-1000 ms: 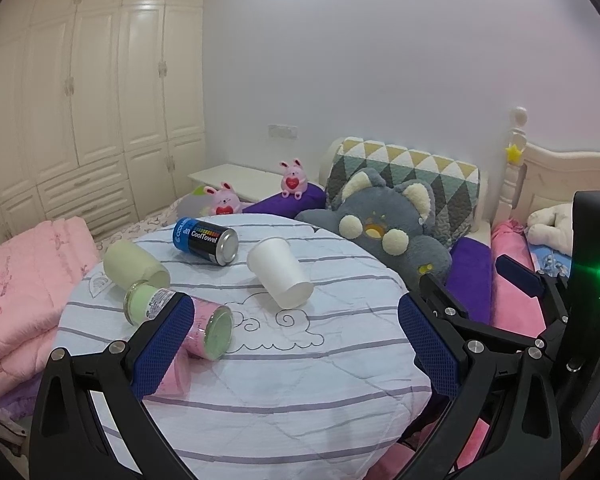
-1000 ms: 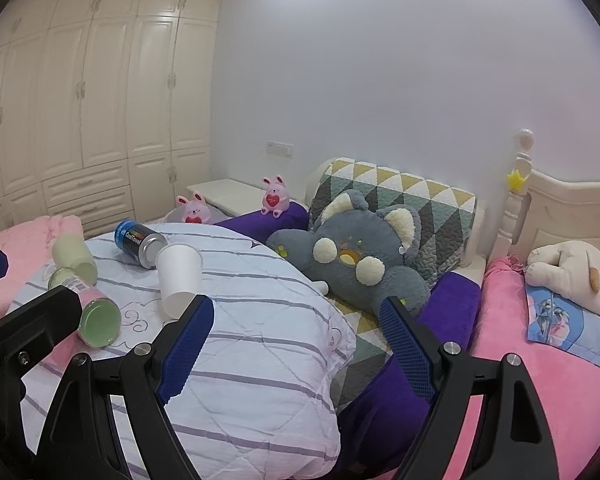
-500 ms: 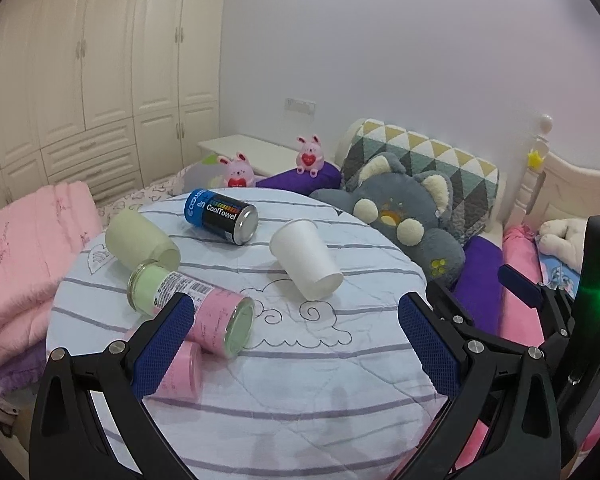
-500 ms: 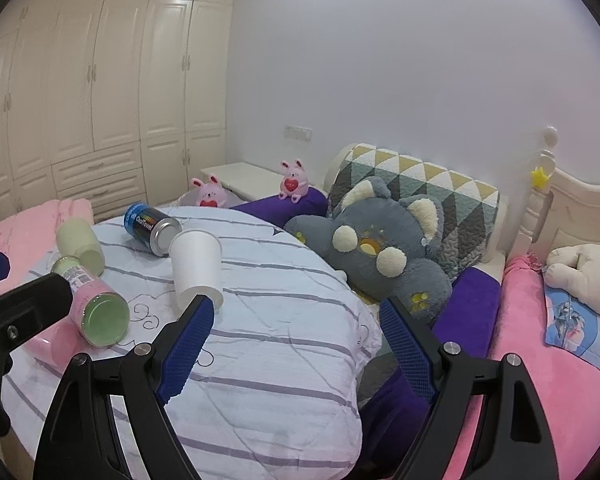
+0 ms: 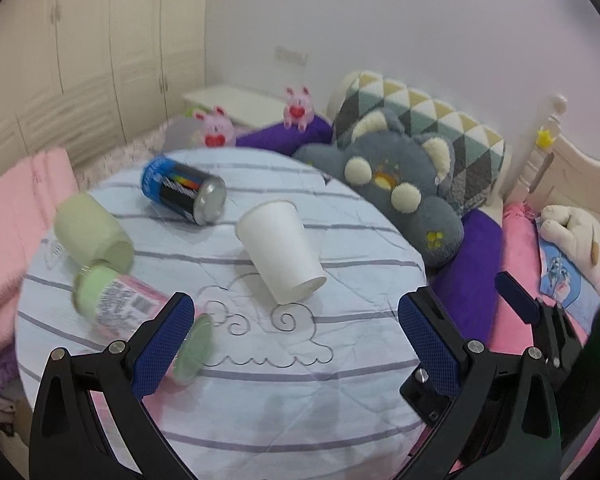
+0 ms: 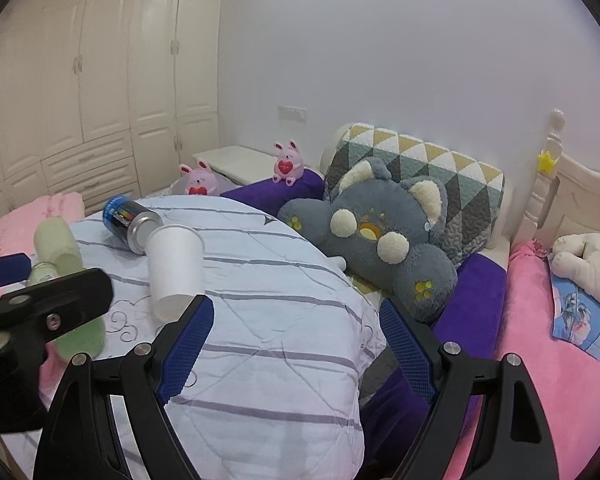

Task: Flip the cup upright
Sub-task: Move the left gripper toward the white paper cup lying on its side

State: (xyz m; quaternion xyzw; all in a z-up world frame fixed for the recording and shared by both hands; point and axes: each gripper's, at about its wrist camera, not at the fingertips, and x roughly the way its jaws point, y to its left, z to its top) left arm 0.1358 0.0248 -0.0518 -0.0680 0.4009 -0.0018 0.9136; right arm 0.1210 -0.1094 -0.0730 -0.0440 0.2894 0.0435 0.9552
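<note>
A white paper cup (image 5: 280, 249) lies on its side in the middle of the round table (image 5: 260, 392), mouth toward me and to the right. It also shows in the right wrist view (image 6: 174, 270). My left gripper (image 5: 296, 340) is open and empty, hovering above the table short of the cup. My right gripper (image 6: 296, 344) is open and empty over the table's right edge, to the right of the cup.
A blue can (image 5: 184, 190), a pale green cup (image 5: 94, 232) and a pink-labelled jar (image 5: 136, 320) lie on the table's left side. A grey plush cushion (image 5: 399, 188), purple pillow and pink bedding sit right of the table. Wardrobes stand at the back left.
Both grippers have moved forward and closer to the table; the white cup looms larger. Nothing on the table has moved.
</note>
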